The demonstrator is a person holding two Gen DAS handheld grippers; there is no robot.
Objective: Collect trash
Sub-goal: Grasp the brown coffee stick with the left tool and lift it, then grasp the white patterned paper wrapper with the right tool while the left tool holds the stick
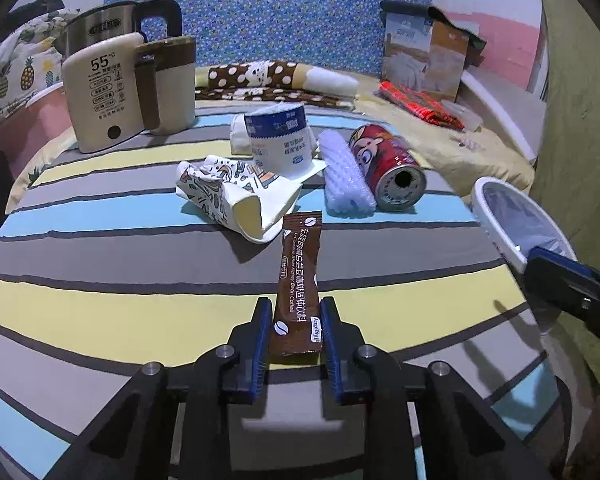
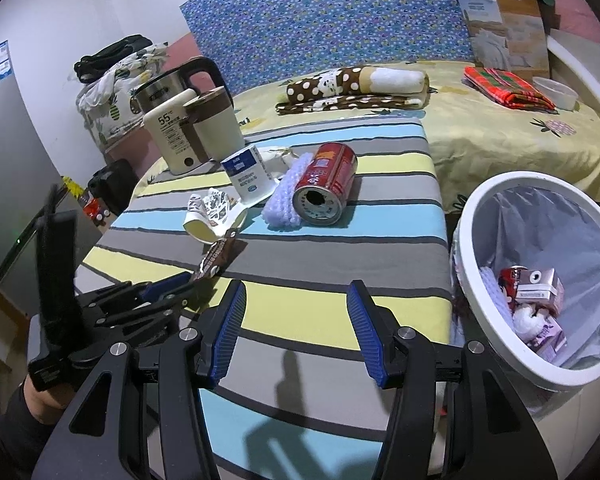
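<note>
My left gripper (image 1: 296,310) is shut on a brown coffee sachet (image 1: 298,280), held just above the striped table; the sachet also shows in the right wrist view (image 2: 217,258), where the left gripper (image 2: 180,282) sits at the left. Beyond it lie a crushed patterned paper cup (image 1: 236,196), a white-and-blue cup (image 1: 280,140), a white foam net (image 1: 346,178) and a red can (image 1: 392,168) on its side. My right gripper (image 2: 298,292) is open and empty over the table's near right part. The white trash bin (image 2: 472,216) stands right of the table with several items inside.
A beige kettle (image 1: 100,96) and a steel kettle (image 1: 100,28) stand at the table's back left. Behind the table is a bed with a rolled polka-dot blanket (image 1: 276,76), a red cloth (image 1: 420,104) and a box (image 1: 424,56).
</note>
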